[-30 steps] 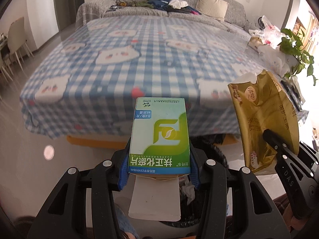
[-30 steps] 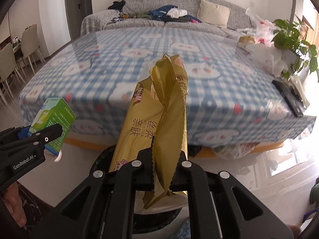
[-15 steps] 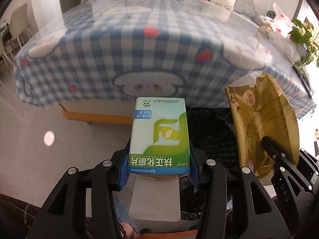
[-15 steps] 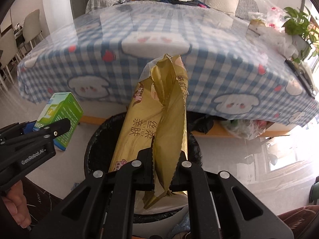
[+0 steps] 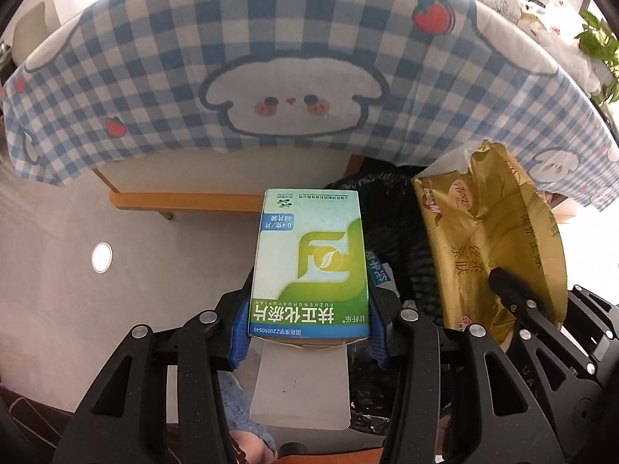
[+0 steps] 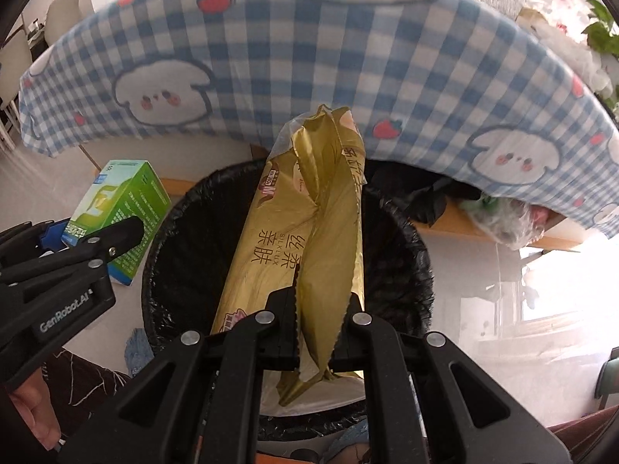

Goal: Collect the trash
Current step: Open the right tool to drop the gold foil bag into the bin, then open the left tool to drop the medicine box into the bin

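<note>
A green and white medicine box [image 5: 309, 266] sits between the blue pads of my left gripper [image 5: 309, 309], which is shut on its sides; its bottom flap hangs open below. In the right wrist view the same box [image 6: 120, 208] hangs just left of the bin's rim. My right gripper [image 6: 315, 305] is shut on a crumpled gold wrapper [image 6: 305, 232], held upright over the mouth of a round bin with a black liner [image 6: 402, 255]. That wrapper [image 5: 491, 239] and the right gripper's finger [image 5: 510, 290] show at the right of the left wrist view, with the bin [image 5: 398, 232] behind.
A table under a blue checked cloth with cartoon faces [image 6: 309, 58] overhangs the bin from behind. A clear bag of rubbish [image 6: 506, 216] lies under the table at right. Pale floor [image 5: 116, 270] spreads to the left. Chairs [image 6: 15, 58] stand far left.
Both grippers have dropped from above the tabletop to below its edge. The bin has come much closer and now fills the space under the wrapper. Both grips are unchanged.
</note>
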Tool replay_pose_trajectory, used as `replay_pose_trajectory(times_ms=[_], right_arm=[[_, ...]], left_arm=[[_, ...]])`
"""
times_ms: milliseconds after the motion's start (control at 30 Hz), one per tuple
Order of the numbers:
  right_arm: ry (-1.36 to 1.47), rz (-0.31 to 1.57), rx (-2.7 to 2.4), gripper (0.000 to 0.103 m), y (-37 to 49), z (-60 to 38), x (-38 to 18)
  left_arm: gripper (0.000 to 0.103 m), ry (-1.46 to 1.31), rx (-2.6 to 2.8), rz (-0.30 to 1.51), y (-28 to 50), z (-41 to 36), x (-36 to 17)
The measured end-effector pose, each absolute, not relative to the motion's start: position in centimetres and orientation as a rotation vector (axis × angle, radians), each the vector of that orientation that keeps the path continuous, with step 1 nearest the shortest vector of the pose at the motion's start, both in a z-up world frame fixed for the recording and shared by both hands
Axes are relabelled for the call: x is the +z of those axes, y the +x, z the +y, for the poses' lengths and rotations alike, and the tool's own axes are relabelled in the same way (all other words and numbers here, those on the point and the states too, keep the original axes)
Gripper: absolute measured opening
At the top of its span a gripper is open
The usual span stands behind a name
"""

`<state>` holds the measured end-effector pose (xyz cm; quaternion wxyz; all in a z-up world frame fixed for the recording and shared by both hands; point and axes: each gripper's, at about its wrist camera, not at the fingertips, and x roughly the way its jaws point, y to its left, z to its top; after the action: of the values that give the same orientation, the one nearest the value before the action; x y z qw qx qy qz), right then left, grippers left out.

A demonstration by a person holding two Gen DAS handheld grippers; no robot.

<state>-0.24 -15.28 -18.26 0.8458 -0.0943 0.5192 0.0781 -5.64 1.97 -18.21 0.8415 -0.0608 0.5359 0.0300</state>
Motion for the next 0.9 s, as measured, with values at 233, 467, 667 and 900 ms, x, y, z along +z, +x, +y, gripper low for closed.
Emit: replay_pose_trajectory(times_ms=[233,467,667,900], right_arm=[[-0.159,1.081,0.145,0.035,-0.1,-16.1,-18.6],[-0.100,1.081,0.102,0.071,0.5,-19.0,-18.5],[-0.033,1.095,0.047,0.089,0.9,-22.4,-18.5],[-0.064,1.084,-0.023,0.093,0.5,-24.5,-18.2]], left_arm=[[0.047,-0.120,0.058,1.139,-5.6,2.0,-19.0],[0.047,-0.110,0.045,1.150,-5.4,0.5,-19.7],[0.047,-0.093,0.025,1.154,-5.1,-1.4,-20.0],[0.047,-0.065,-0.007,1.172,-4.4,-4.1,-20.7]])
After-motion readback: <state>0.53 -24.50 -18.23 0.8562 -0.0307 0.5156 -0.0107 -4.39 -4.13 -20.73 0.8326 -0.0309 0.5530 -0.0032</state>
